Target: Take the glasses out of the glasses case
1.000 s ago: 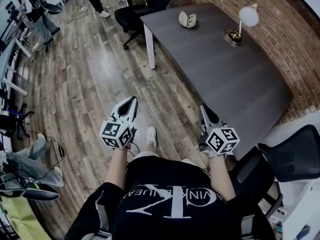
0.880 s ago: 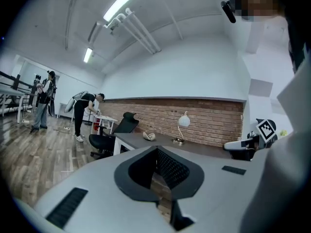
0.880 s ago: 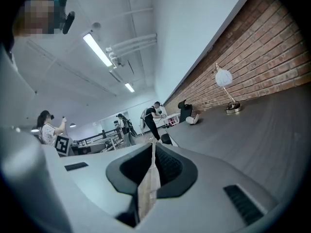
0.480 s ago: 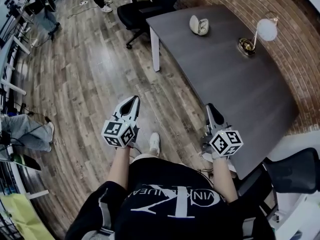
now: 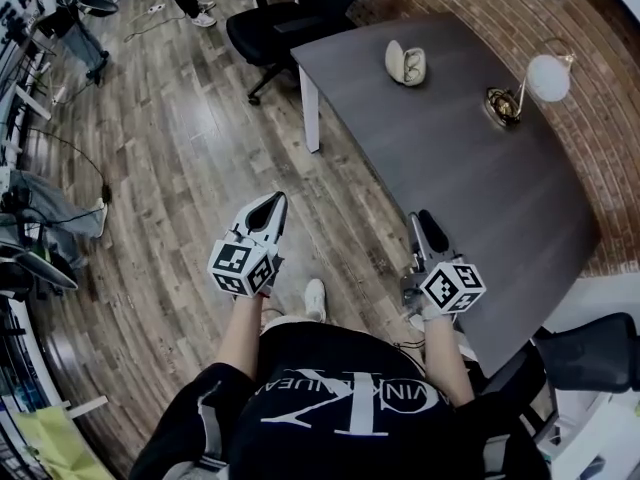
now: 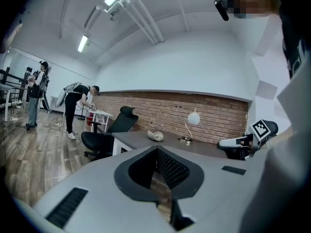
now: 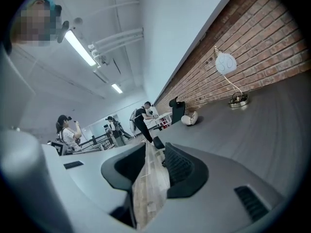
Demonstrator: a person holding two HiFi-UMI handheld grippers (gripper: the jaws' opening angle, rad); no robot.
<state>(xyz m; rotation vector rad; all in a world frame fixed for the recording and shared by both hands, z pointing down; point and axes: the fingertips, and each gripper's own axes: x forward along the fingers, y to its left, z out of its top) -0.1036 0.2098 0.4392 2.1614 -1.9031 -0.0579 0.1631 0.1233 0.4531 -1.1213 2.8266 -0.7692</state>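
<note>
The person has stepped closer to the table [image 5: 480, 198] over the last second, and both tongs came forward with them. The right tongs [image 5: 425, 220] have just been opening and now stand apart with only floor showing between them. The left tongs [image 5: 274, 201] are closed at the tips and empty. The glasses case [image 5: 405, 63] lies at the far end of the table, left of the lamp [image 5: 548, 76] and well apart from both tongs. It looks hinged open, but what it holds is too small to tell. The opening suggests the right tongs are being readied — the reach itself has not begun.
</note>
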